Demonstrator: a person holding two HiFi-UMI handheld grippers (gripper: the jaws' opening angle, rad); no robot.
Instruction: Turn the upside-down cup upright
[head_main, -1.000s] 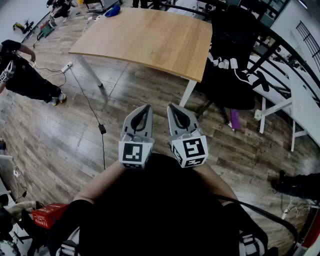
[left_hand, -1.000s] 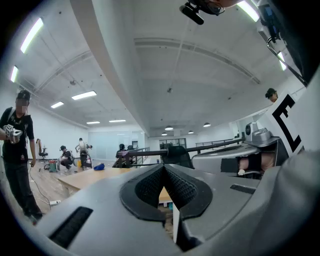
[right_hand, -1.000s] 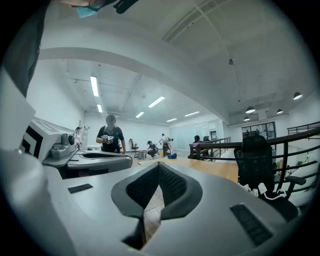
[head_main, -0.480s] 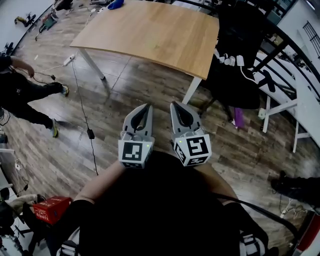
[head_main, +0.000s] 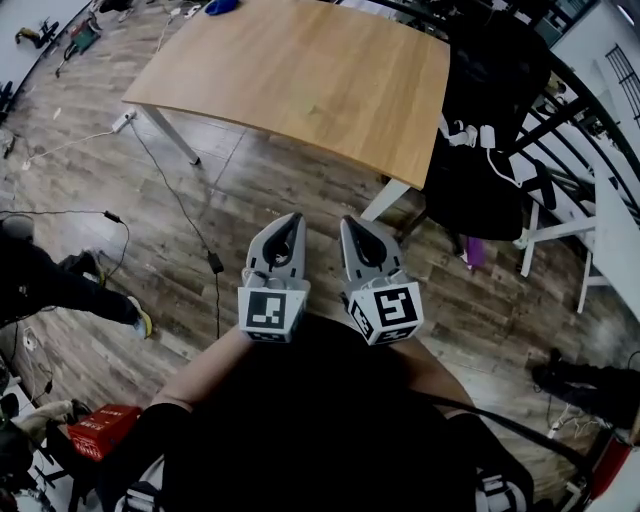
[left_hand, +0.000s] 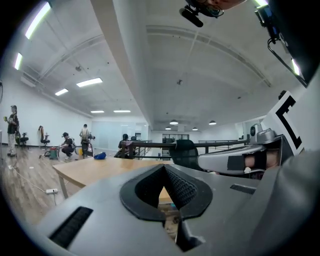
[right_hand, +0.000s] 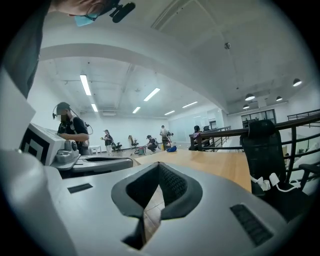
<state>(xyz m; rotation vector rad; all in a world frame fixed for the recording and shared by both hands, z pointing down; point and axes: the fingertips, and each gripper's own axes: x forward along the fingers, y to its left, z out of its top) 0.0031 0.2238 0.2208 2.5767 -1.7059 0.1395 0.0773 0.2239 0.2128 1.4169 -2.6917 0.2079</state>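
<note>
No cup shows in any view. A bare wooden table (head_main: 300, 70) stands ahead with nothing on its visible top except a blue object (head_main: 218, 6) at the far edge. My left gripper (head_main: 290, 219) and right gripper (head_main: 350, 221) are side by side over the wood floor, short of the table's near edge. Both are shut and hold nothing. The left gripper view looks past the shut left gripper (left_hand: 162, 168) to the table (left_hand: 90, 169). In the right gripper view the right gripper (right_hand: 159, 165) points at the same table (right_hand: 215, 165).
A black office chair (head_main: 480, 110) stands at the table's right corner, with white benches (head_main: 610, 200) beyond it. A cable (head_main: 190, 220) and power strip (head_main: 125, 120) lie on the floor at left. A person's leg (head_main: 60, 290) is at far left, a red box (head_main: 100, 430) near my feet.
Both shut grippers have moved forward toward the table, which now sits closer to them. The person at the left has slid down and out toward the frame's edge.
</note>
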